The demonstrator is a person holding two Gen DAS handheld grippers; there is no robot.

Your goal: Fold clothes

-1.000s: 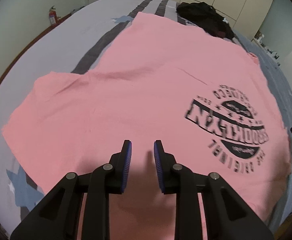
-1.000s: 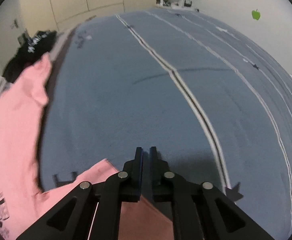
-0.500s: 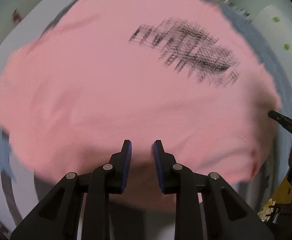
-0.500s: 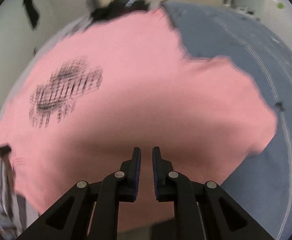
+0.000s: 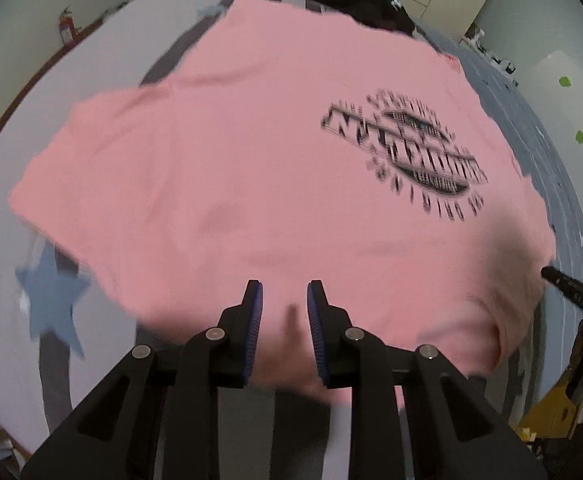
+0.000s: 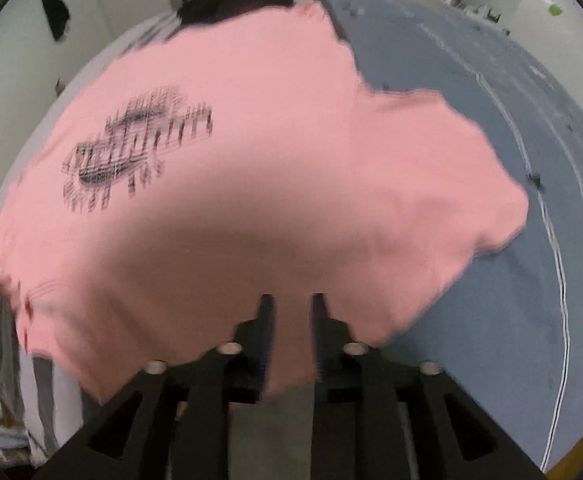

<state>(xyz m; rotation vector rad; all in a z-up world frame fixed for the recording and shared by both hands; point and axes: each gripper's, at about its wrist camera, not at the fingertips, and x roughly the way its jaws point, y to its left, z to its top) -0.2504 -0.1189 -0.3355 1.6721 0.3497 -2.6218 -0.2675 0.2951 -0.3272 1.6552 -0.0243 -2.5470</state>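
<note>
Still | shirt (image 5: 275, 168) lay flat near bed (image 6: 471, 80) edge, unfolded | left gripper (image 5: 282, 304), right gripper (image 6: 291, 312) both parted, empty | all folds remained

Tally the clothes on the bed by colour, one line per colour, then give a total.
Pink: 1, the pink T-shirt with a black print.
Black: 1, the dark garment pile at the far end, too bunched to split into pieces.
Total: 2

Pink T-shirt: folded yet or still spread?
Spread. The pink T-shirt lies open across the bed, printed logo up, both sleeves out; no fold visible.
</note>
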